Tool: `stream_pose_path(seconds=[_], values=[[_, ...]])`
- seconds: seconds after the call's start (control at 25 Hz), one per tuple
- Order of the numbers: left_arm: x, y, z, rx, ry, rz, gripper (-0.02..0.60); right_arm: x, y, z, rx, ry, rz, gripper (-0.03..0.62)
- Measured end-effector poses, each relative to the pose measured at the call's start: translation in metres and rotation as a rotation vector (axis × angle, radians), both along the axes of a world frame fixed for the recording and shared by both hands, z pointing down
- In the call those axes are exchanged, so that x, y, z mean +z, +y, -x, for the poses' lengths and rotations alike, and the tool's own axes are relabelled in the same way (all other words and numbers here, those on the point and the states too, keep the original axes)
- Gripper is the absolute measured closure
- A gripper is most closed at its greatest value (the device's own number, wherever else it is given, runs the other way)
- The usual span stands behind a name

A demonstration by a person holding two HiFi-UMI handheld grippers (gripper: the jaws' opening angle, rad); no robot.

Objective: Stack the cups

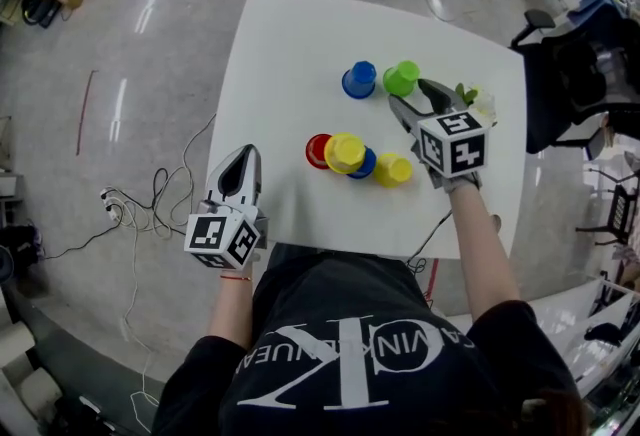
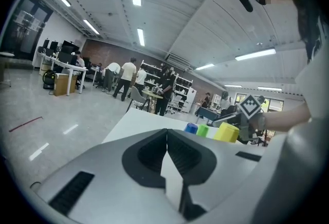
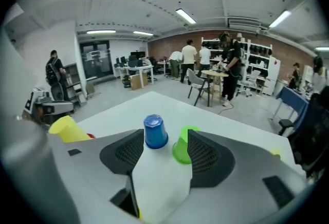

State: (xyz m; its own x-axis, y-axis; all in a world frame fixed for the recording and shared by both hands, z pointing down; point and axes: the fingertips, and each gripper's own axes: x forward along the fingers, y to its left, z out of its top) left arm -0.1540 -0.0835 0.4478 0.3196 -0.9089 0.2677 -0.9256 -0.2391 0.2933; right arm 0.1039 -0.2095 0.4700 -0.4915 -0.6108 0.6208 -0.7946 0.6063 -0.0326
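Several plastic cups stand upside down on the white table (image 1: pixel 290 44). A blue cup (image 1: pixel 359 80) and a green cup (image 1: pixel 401 78) sit side by side at the far middle. Nearer me are a red cup (image 1: pixel 317 151), a yellow cup (image 1: pixel 345 153) on top of another blue one (image 1: pixel 366 165), and a second yellow cup (image 1: pixel 393 169). My right gripper (image 1: pixel 417 96) is open just short of the green cup (image 3: pixel 182 147), whose edge hides behind the right jaw; the blue cup (image 3: pixel 155 131) stands ahead. My left gripper (image 1: pixel 240 162) rests shut and empty at the table's left front edge.
A small white and green object (image 1: pixel 480 104) lies on the table beside my right gripper. Cables (image 1: pixel 150 199) trail on the floor to the left. A dark office chair (image 1: pixel 570 74) stands off the table's right side. People stand by desks (image 2: pixel 126 76) far off.
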Motion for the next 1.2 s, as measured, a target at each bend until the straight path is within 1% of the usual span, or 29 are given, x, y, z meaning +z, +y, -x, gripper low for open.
stream_pose_path(seconds=[0.12,0.28,0.36,0.48,0.56,0.6,0.64,0.76,1.04,1.2], values=[[0.002,0.002,0.001,-0.008,-0.002,0.005,0.577,0.012,-0.021,-0.005,0.091,0.029,0.016,0.321],[0.005,0.006,0.002,-0.019,-0.001,0.02,0.577,0.022,-0.043,-0.007,0.17,0.07,0.037,0.318],[0.007,0.009,0.003,-0.023,0.0,0.026,0.577,0.026,-0.052,-0.009,0.199,0.086,0.053,0.315],[0.008,0.012,0.008,-0.035,0.003,0.031,0.577,0.038,-0.059,-0.012,0.224,0.093,0.111,0.313],[0.009,0.013,0.011,-0.043,0.004,0.032,0.577,0.045,-0.062,-0.015,0.235,0.105,0.131,0.313],[0.009,0.014,0.012,-0.046,0.005,0.032,0.577,0.046,-0.062,-0.017,0.238,0.112,0.132,0.344],[0.01,0.014,0.012,-0.048,0.005,0.032,0.577,0.044,-0.062,-0.018,0.238,0.115,0.126,0.373],[0.011,0.014,0.012,-0.045,0.007,0.03,0.577,0.03,-0.05,-0.017,0.211,0.091,0.091,0.376],[0.005,0.004,0.0,-0.006,0.013,0.007,0.577,-0.011,0.005,-0.016,0.127,-0.03,0.053,0.376],[0.003,-0.003,-0.01,0.035,0.012,-0.005,0.577,-0.023,0.043,-0.014,0.032,-0.03,0.066,0.376]])
